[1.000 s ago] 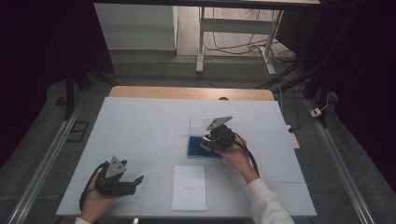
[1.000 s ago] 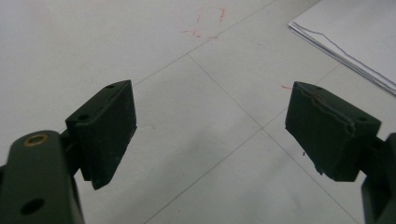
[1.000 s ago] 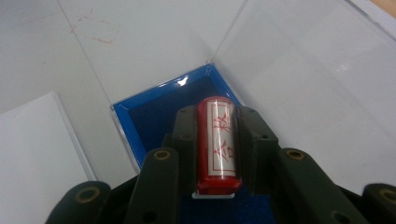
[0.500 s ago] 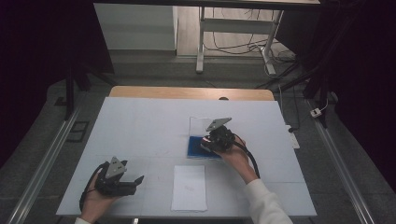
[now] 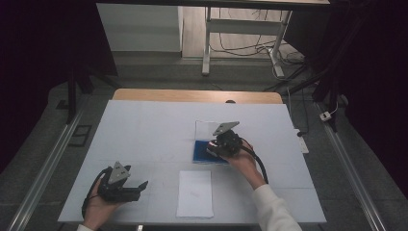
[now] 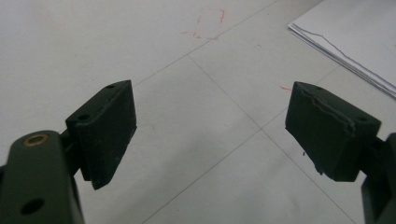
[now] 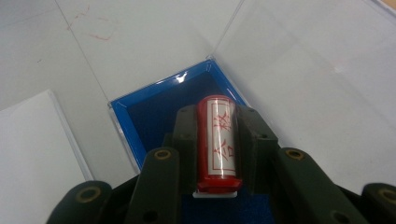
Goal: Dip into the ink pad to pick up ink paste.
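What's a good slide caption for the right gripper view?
Right tongs shut on a red stamp above an open blue ink pad case.

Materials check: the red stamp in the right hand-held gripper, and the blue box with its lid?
Stamp: looks like glossy red plastic with a white printed label; highlights run along the barrel. Blue box: probably plastic, matte dark blue inside, possibly an ink pad. Lid: clear hard plastic; the table shows through it.

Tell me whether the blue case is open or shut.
Open. The blue case shows its dark inner tray, with its clear lid swung back flat on the table beyond it.
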The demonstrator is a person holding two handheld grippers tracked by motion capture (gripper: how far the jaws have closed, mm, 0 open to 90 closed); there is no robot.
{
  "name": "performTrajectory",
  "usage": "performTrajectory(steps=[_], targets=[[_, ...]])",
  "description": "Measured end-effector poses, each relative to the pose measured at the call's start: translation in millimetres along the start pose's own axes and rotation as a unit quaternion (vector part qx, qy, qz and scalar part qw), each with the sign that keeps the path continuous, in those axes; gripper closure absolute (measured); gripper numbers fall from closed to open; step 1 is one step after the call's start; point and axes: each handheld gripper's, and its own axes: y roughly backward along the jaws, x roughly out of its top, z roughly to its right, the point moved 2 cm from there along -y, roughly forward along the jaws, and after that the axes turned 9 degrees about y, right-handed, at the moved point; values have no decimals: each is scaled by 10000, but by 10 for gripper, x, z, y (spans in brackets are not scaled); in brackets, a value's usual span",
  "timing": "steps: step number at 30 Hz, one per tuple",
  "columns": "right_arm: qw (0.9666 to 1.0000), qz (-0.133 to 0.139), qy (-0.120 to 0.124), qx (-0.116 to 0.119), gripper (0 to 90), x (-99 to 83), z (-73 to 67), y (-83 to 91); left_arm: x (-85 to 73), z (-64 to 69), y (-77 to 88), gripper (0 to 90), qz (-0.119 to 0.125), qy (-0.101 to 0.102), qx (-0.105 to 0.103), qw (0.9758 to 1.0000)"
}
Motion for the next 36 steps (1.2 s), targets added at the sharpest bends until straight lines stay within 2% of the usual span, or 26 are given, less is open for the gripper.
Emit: performTrajectory(steps=[10,12,15,18,24,29,36], targets=[[10000,17,18,-46,700,2,-8,7,-1,-9,-3,165,-12,1,13,10000],[9999,90,25,-50,698,15,-1,31,-1,-11,-10,165,-17,6,11,10000],[9999,107,-60,15,697,15,27,40,0,-12,-15,165,-29,-2,-1,10000],[9999,101,-118,-64,697,21,36,59,2,-17,-13,165,-15,-2,8,10000],[9983,468,-341,-11,697,60,60,209,-3,-24,-6,165,-17,-1,15,10000],[9976,640,-272,-11,696,104,54,327,1,-22,1,165,9,13,13,10000],[9970,744,-215,-39,696,153,47,435,2,-23,0,165,8,13,32,10000]])
